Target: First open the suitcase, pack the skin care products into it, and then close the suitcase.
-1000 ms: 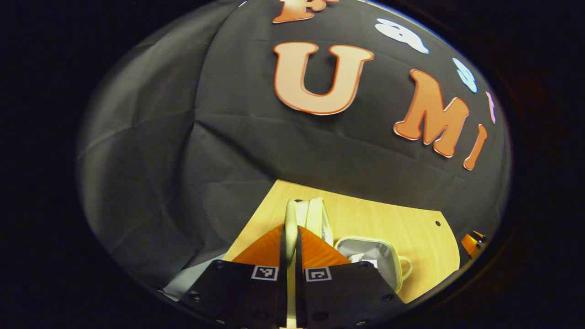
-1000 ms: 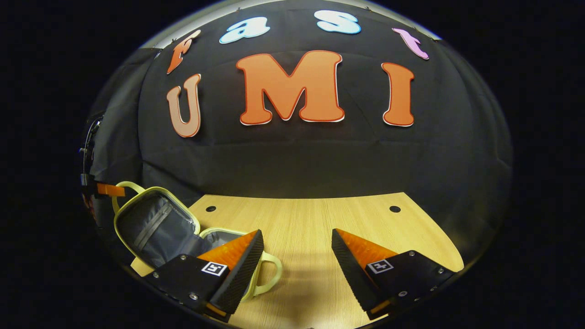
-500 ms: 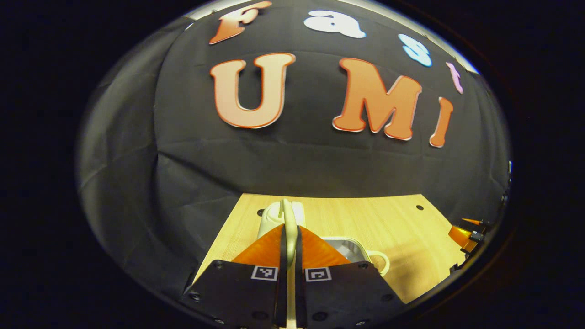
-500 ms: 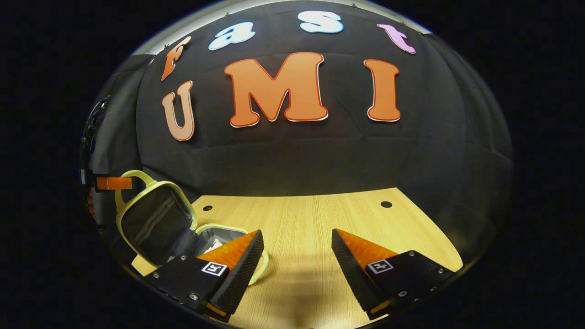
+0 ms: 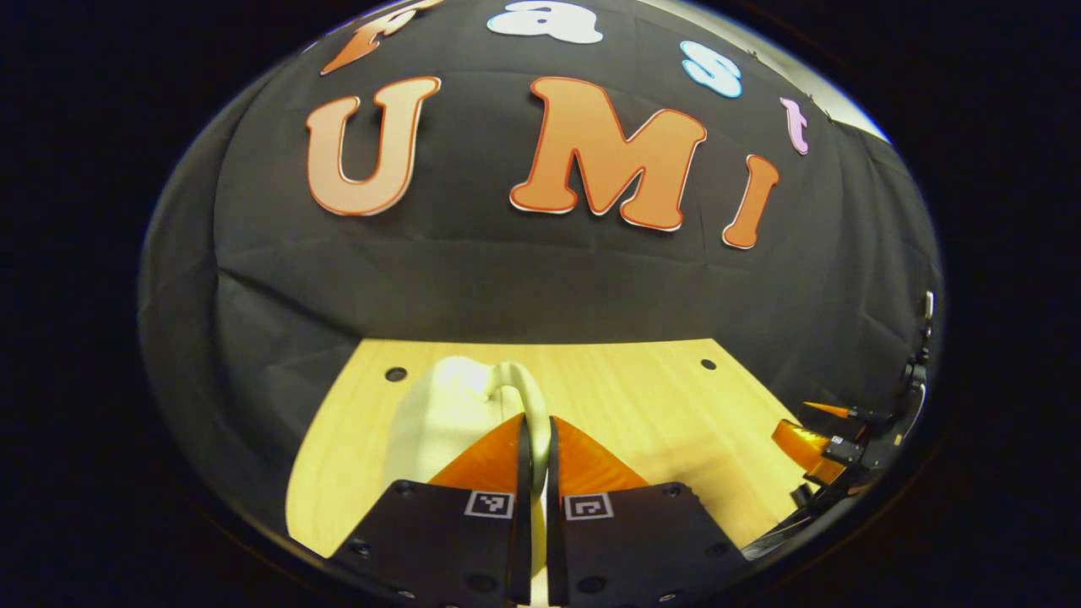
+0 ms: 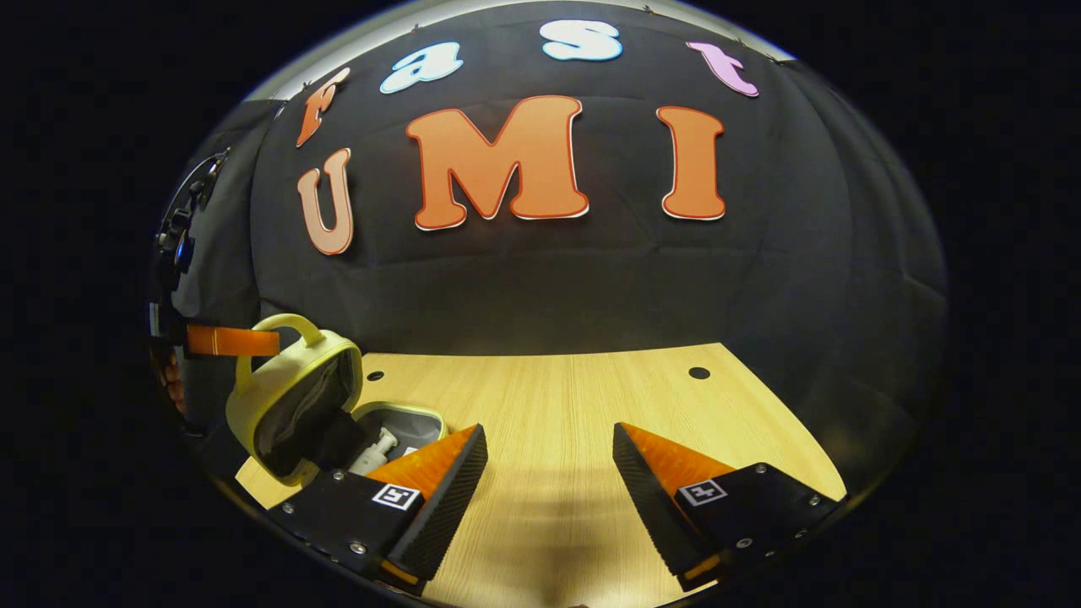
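The left gripper had both fingers pressed tight on the pale yellow handle of the suitcase lid, the handle rising as a thin arch straight out from between the fingertips. The right gripper stood wide open and empty, its fingers well apart over bare wood.

Under both grippers lay the wooden table, running forward from the fingers to the black cloth wall.

In the right gripper view the suitcase, a small pale yellow case with a grey lining, sat ahead and to the left of the right gripper's left finger, partly hidden behind it. Its lid was tilted over the lower half without meeting it, so a gap showed between the two. The left gripper's fingers showed there at the far left, reaching in sideways to the lid's handle.

In the left gripper view the lid's pale outer shell lay just ahead and to the left of the closed fingertips. The right gripper showed far off to the right, near the table's edge.

Inside the lower half, just beyond the right gripper's left fingertip, lay a white skin care bottle with a narrow cap.
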The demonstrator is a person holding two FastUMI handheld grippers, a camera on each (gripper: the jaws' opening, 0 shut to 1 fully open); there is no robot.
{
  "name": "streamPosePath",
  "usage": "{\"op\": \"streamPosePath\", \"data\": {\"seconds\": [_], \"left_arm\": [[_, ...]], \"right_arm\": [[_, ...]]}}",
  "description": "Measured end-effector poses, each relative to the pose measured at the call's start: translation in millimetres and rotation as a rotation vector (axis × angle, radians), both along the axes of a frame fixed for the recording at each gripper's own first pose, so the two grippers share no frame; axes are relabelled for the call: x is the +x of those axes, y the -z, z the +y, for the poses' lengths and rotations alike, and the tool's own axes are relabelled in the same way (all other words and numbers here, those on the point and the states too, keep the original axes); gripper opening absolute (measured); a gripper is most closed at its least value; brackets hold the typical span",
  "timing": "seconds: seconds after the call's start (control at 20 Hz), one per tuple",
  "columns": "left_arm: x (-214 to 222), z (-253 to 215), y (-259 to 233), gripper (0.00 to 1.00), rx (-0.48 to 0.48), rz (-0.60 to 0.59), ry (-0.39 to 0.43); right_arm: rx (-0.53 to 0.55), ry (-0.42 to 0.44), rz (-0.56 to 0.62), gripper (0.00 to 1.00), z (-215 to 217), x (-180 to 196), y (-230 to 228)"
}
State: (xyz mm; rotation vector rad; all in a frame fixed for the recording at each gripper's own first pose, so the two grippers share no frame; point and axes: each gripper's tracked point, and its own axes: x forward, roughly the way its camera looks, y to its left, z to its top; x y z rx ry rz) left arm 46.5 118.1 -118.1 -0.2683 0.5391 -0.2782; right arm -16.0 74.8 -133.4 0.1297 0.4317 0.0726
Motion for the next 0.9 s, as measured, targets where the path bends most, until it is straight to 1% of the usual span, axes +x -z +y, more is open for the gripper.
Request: {"op": "streamPosePath", "data": {"seconds": [0.1, 0.2, 0.35, 0.55, 0.7, 0.8, 0.9], "left_arm": [[-5, -16, 9, 0.07, -0.031, 0.026, 0.018], [-7, -31, 15, 0.08, -0.031, 0.037, 0.041], [-6, -71, 38, 0.08, -0.025, 0.078, 0.098], [-10, -120, 81, 0.07, 0.062, 0.132, 0.191], [-21, -149, 113, 0.07, 0.069, 0.208, 0.201], [-25, -160, 130, 0.08, 0.118, 0.219, 0.209], [-29, -169, 141, 0.08, 0.164, 0.234, 0.21]], "right_arm": [[0.004, 0.011, -0.003, 0.96, -9, -1, 1], [-0.003, 0.019, 0.004, 0.95, -17, -8, 2], [0.007, 0.023, 0.014, 0.96, -24, -8, 6], [0.002, 0.02, 0.019, 0.96, -31, -8, 10], [0.009, 0.014, 0.006, 0.96, -35, -7, 10], [0.036, -0.004, -0.046, 0.96, -33, -4, -1], [0.028, -0.006, -0.069, 0.95, -37, 0, -3]]}}
